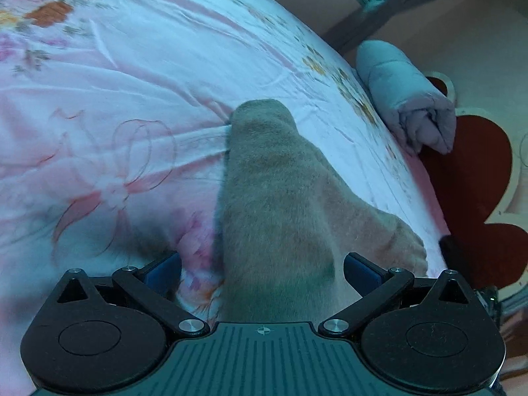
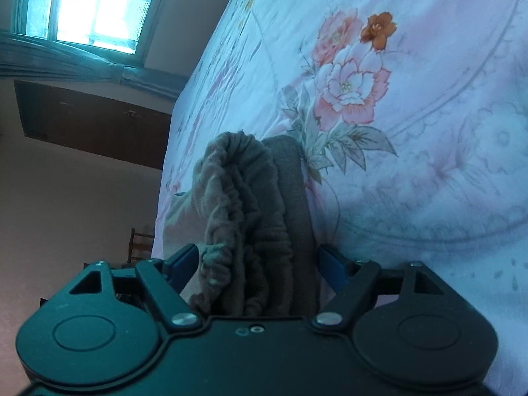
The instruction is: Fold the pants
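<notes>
- The pants [image 1: 274, 198] lie on the bed, a grey-brown fleecy garment stretched over the floral bedsheet [image 1: 132, 76]; everything else here is placed from them.
- The left gripper [image 1: 262, 274] sits at the near end of the pants, its jaws spread wide to either side of the cloth, blue pads well apart; the fabric runs up between them, but I see no pinch on it.
- From that end the pants run away across the sheet and end in a rounded tip.
- Beyond the pants and to their right, at the bed's edge, rests a rolled pale quilt [image 1: 406, 95], apart from them; a red floor mat [image 1: 475, 178] lies below it.
- The right gripper [image 2: 260, 267] is at the bunched elastic waistband [image 2: 244, 217] of the pants, the gathered cloth heaped up between its jaws, which stand wide open on both sides; whether the pads touch the cloth I cannot tell.
- Left of the waistband, past the bed's edge, a window [image 2: 95, 6] glows.
</notes>
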Demonstrator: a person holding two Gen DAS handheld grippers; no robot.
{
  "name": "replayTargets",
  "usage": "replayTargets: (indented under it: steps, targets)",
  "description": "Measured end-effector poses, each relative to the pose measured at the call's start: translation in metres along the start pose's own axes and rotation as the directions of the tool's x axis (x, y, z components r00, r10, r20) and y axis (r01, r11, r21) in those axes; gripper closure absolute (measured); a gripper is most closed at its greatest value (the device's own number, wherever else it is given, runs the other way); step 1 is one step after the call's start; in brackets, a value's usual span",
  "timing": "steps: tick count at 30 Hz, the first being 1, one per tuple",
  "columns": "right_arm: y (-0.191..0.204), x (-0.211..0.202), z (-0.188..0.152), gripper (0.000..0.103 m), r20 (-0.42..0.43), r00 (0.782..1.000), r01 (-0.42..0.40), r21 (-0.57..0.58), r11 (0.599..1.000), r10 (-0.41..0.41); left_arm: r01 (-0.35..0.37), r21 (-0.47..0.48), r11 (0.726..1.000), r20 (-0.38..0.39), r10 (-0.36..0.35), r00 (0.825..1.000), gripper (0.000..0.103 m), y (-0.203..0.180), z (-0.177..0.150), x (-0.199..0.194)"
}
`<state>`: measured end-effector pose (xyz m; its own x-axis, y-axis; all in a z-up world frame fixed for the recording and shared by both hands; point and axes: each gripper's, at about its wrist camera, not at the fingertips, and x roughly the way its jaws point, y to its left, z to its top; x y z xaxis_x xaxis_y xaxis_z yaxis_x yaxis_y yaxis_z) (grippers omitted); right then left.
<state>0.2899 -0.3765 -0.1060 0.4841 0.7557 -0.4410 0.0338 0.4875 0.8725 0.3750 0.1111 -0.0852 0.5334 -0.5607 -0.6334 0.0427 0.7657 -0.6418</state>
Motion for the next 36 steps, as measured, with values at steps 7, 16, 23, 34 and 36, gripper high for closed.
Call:
replayTargets:
  steps: [7, 16, 23, 34, 36]
  targets:
    - [-0.004, 0.002, 0.004, 0.031, -0.011, 0.999, -0.052, 0.028, 0.998, 0.052, 0.055, 0.031, 0.998, -0.058, -0.053, 0.997, 0.0, 0.002, 0.012, 0.014]
    - [0.003, 0.015, 0.006, 0.029, -0.032, 0.999, -0.026, -0.011, 1.0, 0.026, 0.039, 0.081, 0.996, -0.071, -0.033, 0.997, 0.001, -0.01, 0.009, 0.023]
    - [0.002, 0.02, 0.007, 0.029, -0.059, 0.998, -0.026, -0.021, 0.999, 0.025, 0.05, 0.087, 0.995, -0.083, -0.043, 0.996, 0.011, -0.017, 0.009, 0.025]
    - [0.041, 0.04, 0.003, 0.059, -0.096, 0.989, 0.091, -0.195, 0.977, -0.111, 0.103, 0.036, 0.994, -0.058, -0.1, 0.993, 0.065, -0.013, 0.001, 0.02]
    - [0.05, 0.035, 0.001, 0.061, -0.07, 0.992, 0.089, -0.222, 0.971, -0.107, 0.136, 0.006, 0.991, -0.02, -0.136, 0.99, 0.072, -0.011, -0.003, 0.011]
